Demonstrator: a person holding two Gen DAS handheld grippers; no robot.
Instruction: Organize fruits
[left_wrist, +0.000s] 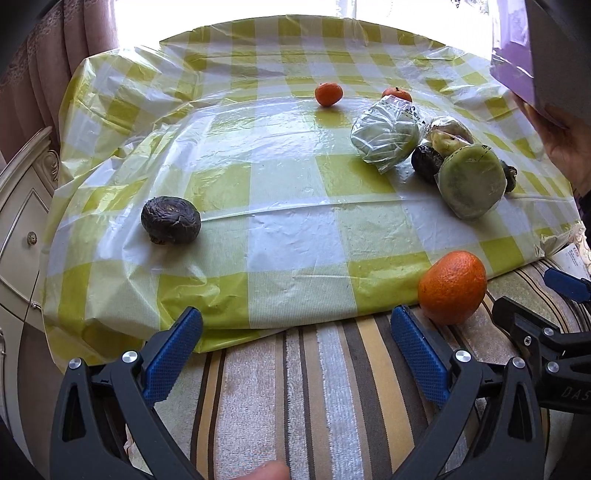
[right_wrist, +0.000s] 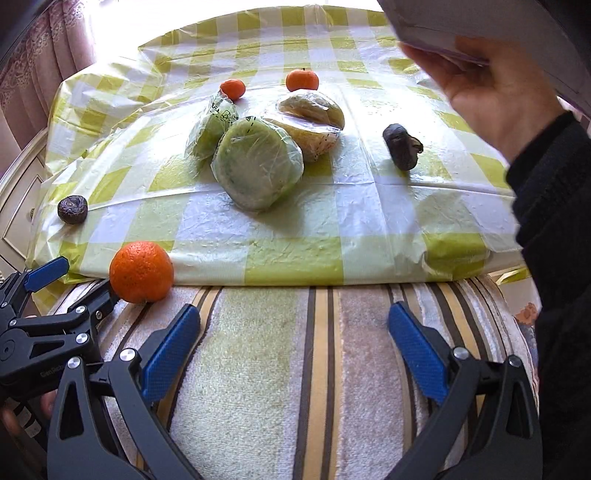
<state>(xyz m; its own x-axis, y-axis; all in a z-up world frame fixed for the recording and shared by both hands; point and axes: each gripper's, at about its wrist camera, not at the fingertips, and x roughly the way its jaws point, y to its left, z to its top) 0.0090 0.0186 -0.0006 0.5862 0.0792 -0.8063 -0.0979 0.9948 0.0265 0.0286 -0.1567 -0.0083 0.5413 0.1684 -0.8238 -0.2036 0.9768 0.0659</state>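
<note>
The left gripper (left_wrist: 295, 336) hovers low over the striped towel (left_wrist: 332, 398) with its blue pads spread wide and nothing between them, and the right gripper (right_wrist: 293, 334) sits the same way, jaws wide and empty, so both look staged at the near edge before any pick rather than mid-grasp. Just beyond the left gripper's right finger, a large orange (left_wrist: 452, 287) rests on the towel against the edge of the checked plastic sheet (left_wrist: 280, 206), apart from the rest of the fruit and the closest thing to either claw, which probably makes it the easiest first target. Farther out on the sheet, a dark wrinkled fruit (left_wrist: 170, 220) lies alone to the left, while several bagged green fruits (left_wrist: 472, 182) lean on one another in a loose heap at centre-right, likely tipped there together instead of set out one by one. Another dark fruit (right_wrist: 400, 147) sits to the right of that heap, and two small oranges (right_wrist: 232, 89) lie well apart at the far side. A person's bare hand (right_wrist: 491, 99) holds a pale purple sheet (left_wrist: 515, 55) above the right edge; its purpose cannot be told.
</note>
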